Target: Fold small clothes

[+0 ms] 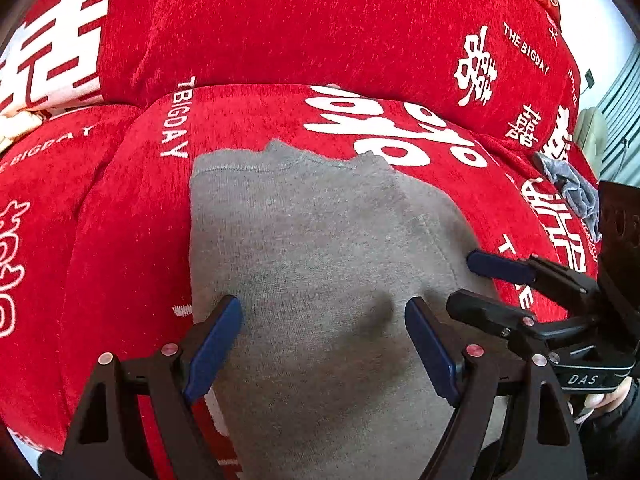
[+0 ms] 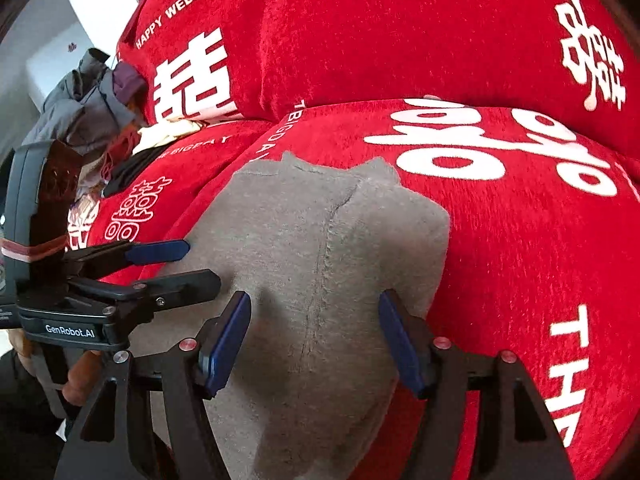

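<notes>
Red sofa cover with white lettering, spread over seat and backrest. Grey garment lying flat on the seat cushion, seam running down its middle in the right wrist view. Left gripper hovering above the garment, jaws spread wide, nothing pinched. Right gripper alongside, jaws apart over the cloth, no fabric clamped between the blue pads. Bluish-grey rag off at the seat's edge.
</notes>
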The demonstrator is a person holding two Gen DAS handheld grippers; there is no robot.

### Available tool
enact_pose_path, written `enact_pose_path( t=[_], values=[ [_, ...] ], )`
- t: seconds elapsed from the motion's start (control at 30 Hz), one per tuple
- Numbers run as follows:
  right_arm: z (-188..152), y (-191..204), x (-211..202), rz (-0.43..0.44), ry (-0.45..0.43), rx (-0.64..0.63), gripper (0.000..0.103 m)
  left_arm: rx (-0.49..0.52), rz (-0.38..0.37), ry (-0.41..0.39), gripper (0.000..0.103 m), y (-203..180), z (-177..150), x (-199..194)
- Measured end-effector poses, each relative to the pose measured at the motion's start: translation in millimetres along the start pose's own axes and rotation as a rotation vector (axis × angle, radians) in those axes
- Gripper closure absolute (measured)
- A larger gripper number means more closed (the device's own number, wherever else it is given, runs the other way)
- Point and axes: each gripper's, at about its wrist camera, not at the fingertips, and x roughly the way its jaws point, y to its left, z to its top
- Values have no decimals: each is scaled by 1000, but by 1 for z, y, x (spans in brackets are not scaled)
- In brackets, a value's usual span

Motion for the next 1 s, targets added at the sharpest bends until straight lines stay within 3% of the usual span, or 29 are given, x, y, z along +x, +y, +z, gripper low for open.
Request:
enact_pose_path(
  t=[0.13,0.23,0.3,0.4,0.5,0.6,0.83,1.0],
  values=[
    [27,-12,0,3,-24,16,33,-29,-23,-35,18,1,22,-7],
    [45,-17,19,77,18,13,33,-29,-60,-1,18,0,42,11],
    [52,-26,42,42,81,26,34,-34,-22,61,18,5,51,36],
    [55,-36,61,33,109,40,34,-37,29,101,18,18,51,57],
    [56,-37,70,21,114,46,33,6,57,90,18,15,47,58],
    [58,-28,74,-43,119,-7,32,42,97,91,18,8,45,57],
    [48,1,36,-174,54,-110,32,87,199,48,18,1,28,24],
    [31,27,26,-179,45,-226,32,106,240,53,18,4,7,16]
  ],
)
